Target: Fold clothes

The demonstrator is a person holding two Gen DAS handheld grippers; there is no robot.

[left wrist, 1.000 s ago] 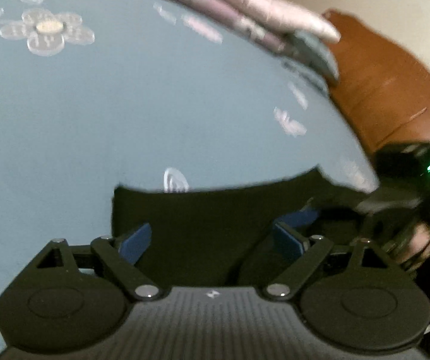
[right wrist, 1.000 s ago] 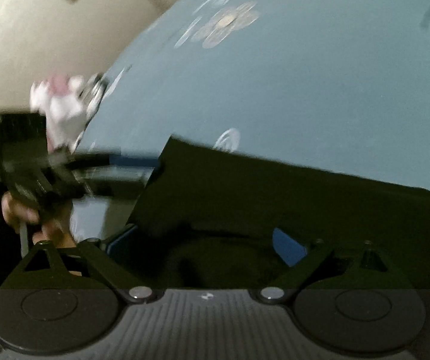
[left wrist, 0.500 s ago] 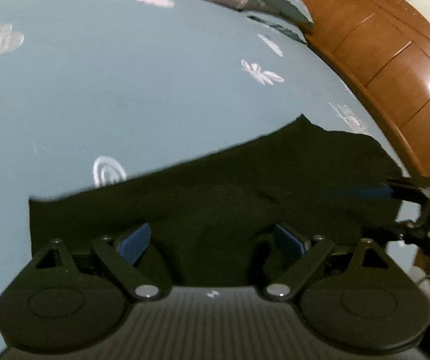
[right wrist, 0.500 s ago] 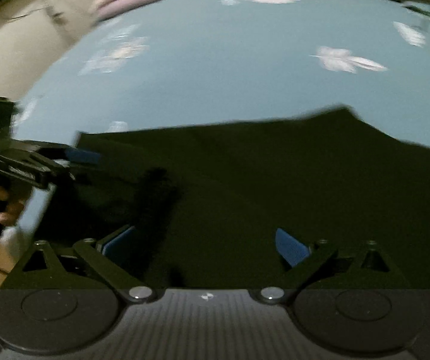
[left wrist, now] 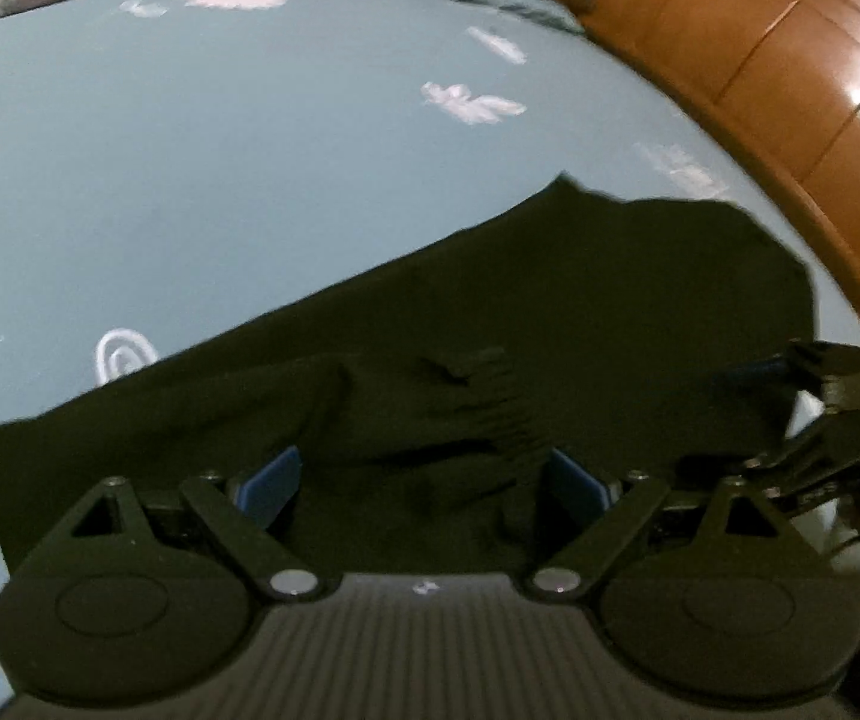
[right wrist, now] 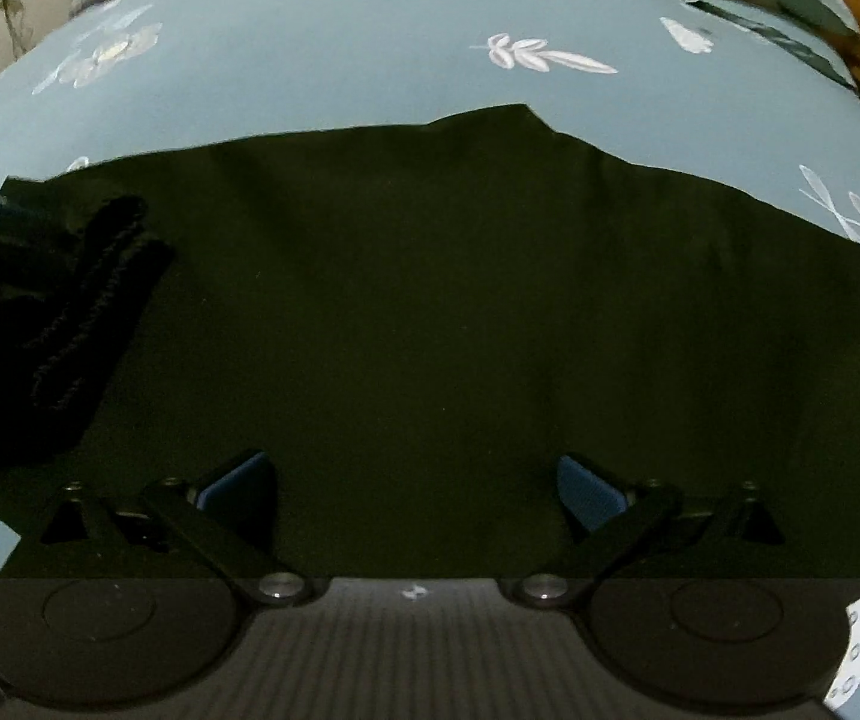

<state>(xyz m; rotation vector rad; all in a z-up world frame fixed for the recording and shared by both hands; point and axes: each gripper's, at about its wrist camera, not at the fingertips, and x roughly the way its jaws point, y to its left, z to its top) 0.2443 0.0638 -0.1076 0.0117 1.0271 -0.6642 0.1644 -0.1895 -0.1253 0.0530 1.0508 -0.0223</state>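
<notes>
Now a black garment [right wrist: 460, 300] lies spread flat on the blue flowered bed [left wrist: 250, 150]. Both the left claw [left wrist: 424, 480] and the right claw [right wrist: 412, 486] hover over it, blue pads wide apart, gripping nothing.

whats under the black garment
The black garment lies spread on the blue floral bedsheet, which shows all around its far edge. Whatever lies beneath the cloth itself is covered and cannot be seen.

No readable text, label, brand or number appears anywhere in either wrist view.
</notes>
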